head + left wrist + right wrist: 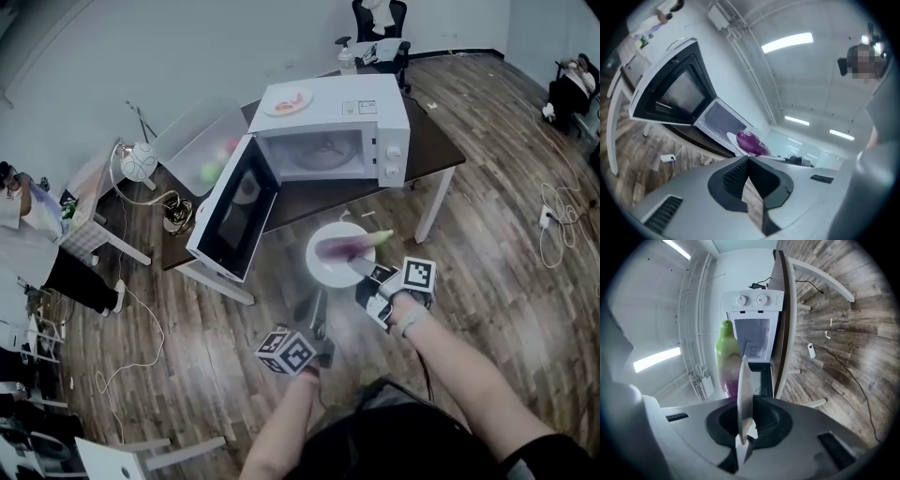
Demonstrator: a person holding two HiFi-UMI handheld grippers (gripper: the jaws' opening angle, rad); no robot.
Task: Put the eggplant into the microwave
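**A:** Where to look for the eggplant (349,246)?

**B:** On the white plate (323,270), lying across it, purple at one end and green at the other. Up in the air, just in front of the desk (433,142). Not yet inside the microwave (330,141).

**A:** Held how?

**B:** By the right tool (372,276), pinched tight on the near rim of the plate. No grip on the eggplant itself.

**A:** And the left tool (317,309)?

**B:** Closed, with nothing in it. Close by the near edge of the plate, a bit to the left. Seems not to touch.

**A:** How to do this part well?

**B:** Keep the plate flat. Looks round and smooth, so likely to roll off with any tilt. Go slow and straight to the opening.

**A:** Anything in the way?

**B:** Mind the door (234,211), swung wide open on the left. Pass to the right of it. Probably lift a little too, to clear the desk edge and the bottom lip of the opening.

**A:** And then?

**B:** Slide the plate well in. Set it down softly on the bottom inside. Only then let go. If wobbly, maybe steady the plate from below with the left tool.
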